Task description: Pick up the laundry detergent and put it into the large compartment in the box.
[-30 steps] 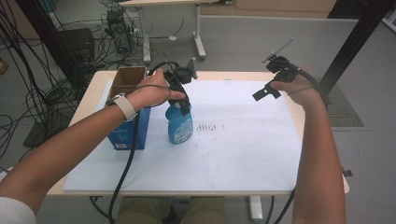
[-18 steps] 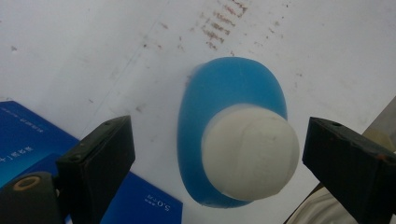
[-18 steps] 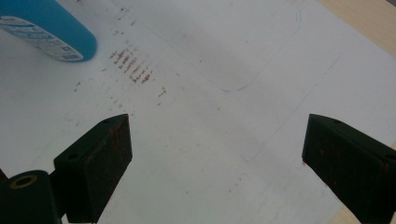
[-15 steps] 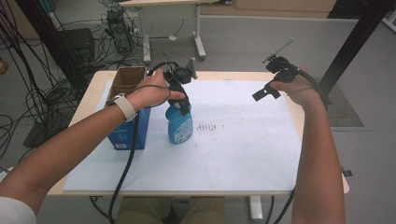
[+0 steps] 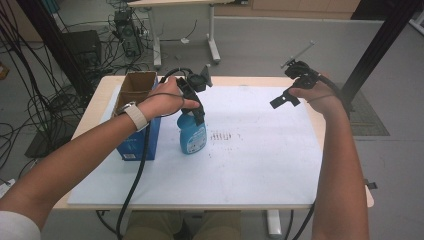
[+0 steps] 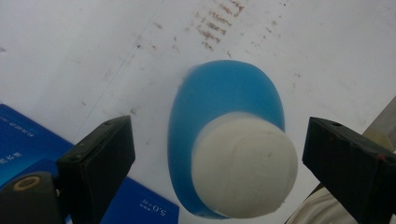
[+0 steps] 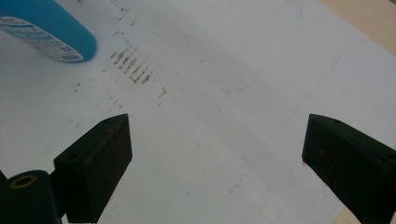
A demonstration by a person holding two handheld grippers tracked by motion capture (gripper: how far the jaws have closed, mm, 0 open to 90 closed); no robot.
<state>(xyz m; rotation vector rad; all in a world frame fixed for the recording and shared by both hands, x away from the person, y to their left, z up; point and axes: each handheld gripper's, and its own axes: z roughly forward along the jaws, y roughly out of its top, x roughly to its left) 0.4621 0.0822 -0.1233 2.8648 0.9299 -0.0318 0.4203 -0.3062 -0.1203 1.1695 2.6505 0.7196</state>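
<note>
A blue bottle (image 5: 192, 135) with a white cap (image 6: 244, 164) stands upright on the white sheet (image 5: 260, 150), next to a blue box (image 5: 140, 141). My left gripper (image 5: 197, 107) hangs right above the bottle, open, its jaws wide on either side of the cap without touching it, as seen at the left gripper (image 6: 219, 161). My right gripper (image 5: 285, 101) is held in the air over the far right part of the sheet, open with nothing between its jaws; the right gripper (image 7: 217, 161) looks down on bare sheet, and the bottle (image 7: 46, 28) lies at that view's top left.
An open cardboard box (image 5: 137, 85) stands behind the blue box at the table's far left. Brown smudges (image 5: 225, 136) mark the sheet right of the bottle. Cables trail off the table's near edge. Desk legs and equipment stand on the floor beyond.
</note>
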